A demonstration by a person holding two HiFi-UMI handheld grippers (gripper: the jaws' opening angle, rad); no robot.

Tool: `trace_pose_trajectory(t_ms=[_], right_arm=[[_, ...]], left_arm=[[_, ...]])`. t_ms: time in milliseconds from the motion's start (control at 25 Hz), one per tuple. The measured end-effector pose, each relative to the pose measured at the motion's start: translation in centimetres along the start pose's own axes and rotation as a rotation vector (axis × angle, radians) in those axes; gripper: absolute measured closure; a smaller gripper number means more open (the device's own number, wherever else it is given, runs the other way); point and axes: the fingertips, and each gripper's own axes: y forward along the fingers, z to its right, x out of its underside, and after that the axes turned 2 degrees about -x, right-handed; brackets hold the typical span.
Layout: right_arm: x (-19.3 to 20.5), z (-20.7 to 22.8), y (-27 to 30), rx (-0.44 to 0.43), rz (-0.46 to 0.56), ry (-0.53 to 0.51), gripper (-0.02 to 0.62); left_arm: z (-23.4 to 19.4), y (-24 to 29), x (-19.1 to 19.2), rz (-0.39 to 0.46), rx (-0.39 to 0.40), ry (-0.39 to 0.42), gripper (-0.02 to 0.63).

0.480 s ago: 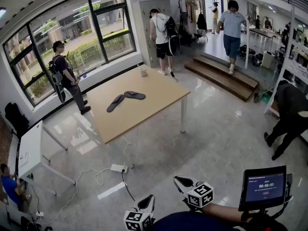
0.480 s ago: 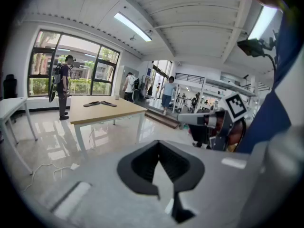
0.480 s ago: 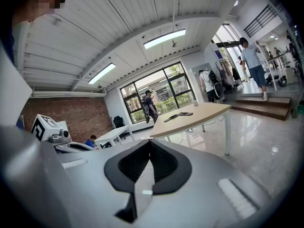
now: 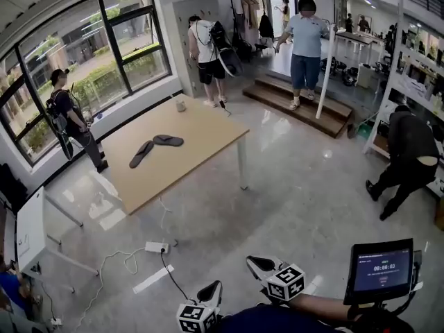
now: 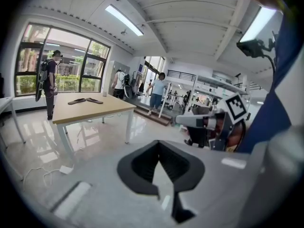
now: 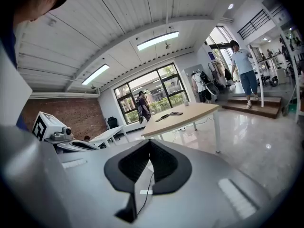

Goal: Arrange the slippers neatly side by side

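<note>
Shifted leftward in the head view, two dark flat slippers (image 4: 141, 154) splay in a V by the pale wooden counter's (image 4: 201, 127) window-side edge. Well apart from them, the left hand-held gripper (image 4: 211, 294), slightly nearer, and the right hand-held gripper (image 4: 261, 263) are both closed and empty.

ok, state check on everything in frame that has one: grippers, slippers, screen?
left gripper: shut, empty, well short of the table
right gripper: shut, empty
nearer slipper: flat on the table, untouched
farther slipper: flat, angled to the other, not side by side
screen: lit
</note>
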Motion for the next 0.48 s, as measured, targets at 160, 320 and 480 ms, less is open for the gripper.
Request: trace_pose_trajectory(t_ms=[160,320,480], right_arm=[[1.3,0.3,-0.5,-0.002,-0.030,0.021,0.584],[1.6,0.3,-0.7,-0.004,-0.048,0.025,0.584],[1.3,0.3,1.1,0.010,-0.059,0.009,0.584]], left_arm=[[0.5,-0.2,0.7,-0.015,-0.003,-0.031,0.601],[0.5,-0.4,1.0,-0.026,-0.018,-0.058,0.601],[-1.3,0.3,0.9,-0.031,0.006,-0.068,0.601]])
